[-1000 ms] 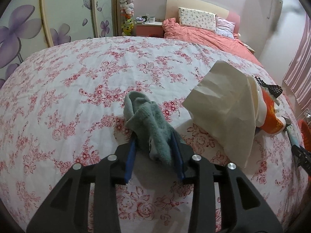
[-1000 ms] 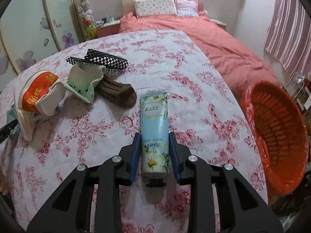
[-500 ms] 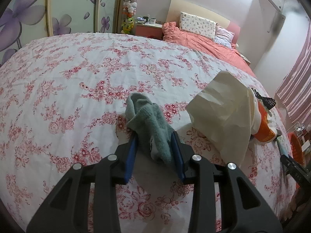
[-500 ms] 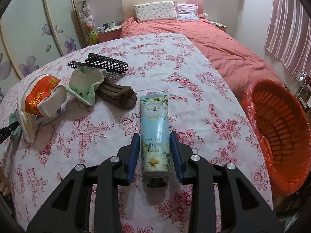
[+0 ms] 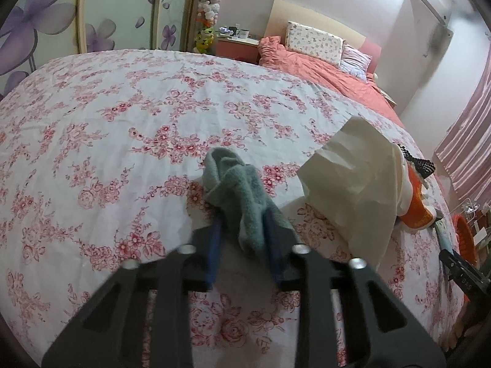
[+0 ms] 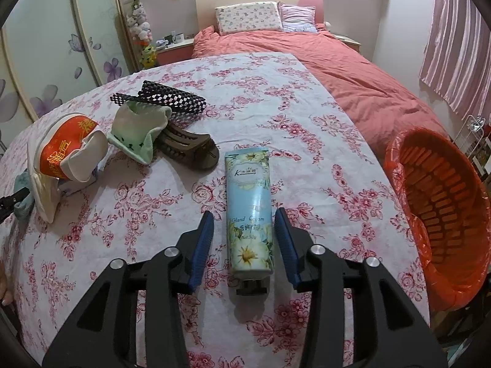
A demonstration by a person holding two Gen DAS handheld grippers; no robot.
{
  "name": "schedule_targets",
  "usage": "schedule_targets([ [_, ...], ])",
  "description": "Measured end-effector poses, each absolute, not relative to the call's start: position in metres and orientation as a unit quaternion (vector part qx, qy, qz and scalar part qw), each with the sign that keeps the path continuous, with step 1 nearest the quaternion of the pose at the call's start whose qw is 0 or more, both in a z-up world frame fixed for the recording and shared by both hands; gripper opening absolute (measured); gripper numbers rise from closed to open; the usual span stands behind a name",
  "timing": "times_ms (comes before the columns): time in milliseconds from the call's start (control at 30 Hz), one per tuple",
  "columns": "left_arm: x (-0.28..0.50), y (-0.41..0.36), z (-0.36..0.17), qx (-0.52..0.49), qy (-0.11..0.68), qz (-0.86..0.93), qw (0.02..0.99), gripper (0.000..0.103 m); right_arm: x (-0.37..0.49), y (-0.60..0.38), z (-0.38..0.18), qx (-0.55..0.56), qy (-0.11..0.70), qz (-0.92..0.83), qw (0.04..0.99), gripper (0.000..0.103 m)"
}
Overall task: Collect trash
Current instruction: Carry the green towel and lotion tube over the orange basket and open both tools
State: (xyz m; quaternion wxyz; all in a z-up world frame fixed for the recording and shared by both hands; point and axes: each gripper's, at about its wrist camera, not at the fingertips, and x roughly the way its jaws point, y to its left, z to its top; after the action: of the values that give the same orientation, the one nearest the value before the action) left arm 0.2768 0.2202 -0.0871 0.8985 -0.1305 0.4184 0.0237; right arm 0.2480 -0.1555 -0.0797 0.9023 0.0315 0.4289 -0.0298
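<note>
My left gripper (image 5: 242,239) has just closed its jaws, pinching the sock (image 5: 237,190); my right gripper (image 6: 244,236) straddles the tube (image 6: 249,211), jaws spread.

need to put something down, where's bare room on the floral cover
Free: the wide stretch left of and beyond the green cloth, and between the hand cream tube and the orange basket. Crowded: around the paper bag and slipper.

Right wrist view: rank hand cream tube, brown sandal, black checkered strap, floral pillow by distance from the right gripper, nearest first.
From the right gripper:
1. Hand cream tube, lying between the fingers.
2. Brown sandal, ahead, left.
3. Black checkered strap, behind the sandal.
4. Floral pillow, far end by the headboard.
</note>
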Motion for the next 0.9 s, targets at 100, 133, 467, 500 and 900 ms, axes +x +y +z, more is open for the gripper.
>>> schedule_targets([
  [100, 0.276, 0.222, -0.087, -0.140, 0.417, 0.022, 0.898, 0.010, 0.246, -0.159, -0.079, 0.045, 0.426, -0.023, 0.903, 0.029],
  [133, 0.275, 0.221, -0.087, -0.137, 0.416, 0.022, 0.899, 0.010, 0.245, -0.161, -0.079, 0.051, 0.425, -0.021, 0.903, 0.029],
  [467, 0.247, 0.193, -0.033, -0.107, 0.360, 0.015, 0.927, 0.009, 0.215, -0.184, -0.045, 0.104, 0.369, -0.013, 0.923, 0.029],
  [500, 0.244, 0.186, -0.025, -0.103, 0.353, 0.009, 0.930, 0.009, 0.210, -0.188, -0.040, 0.107, 0.360, -0.014, 0.927, 0.029],
  [900, 0.228, 0.052, 0.020, -0.073, 0.320, -0.134, 0.935, 0.009, 0.174, -0.245, -0.003, 0.138, 0.291, -0.063, 0.945, 0.029],
])
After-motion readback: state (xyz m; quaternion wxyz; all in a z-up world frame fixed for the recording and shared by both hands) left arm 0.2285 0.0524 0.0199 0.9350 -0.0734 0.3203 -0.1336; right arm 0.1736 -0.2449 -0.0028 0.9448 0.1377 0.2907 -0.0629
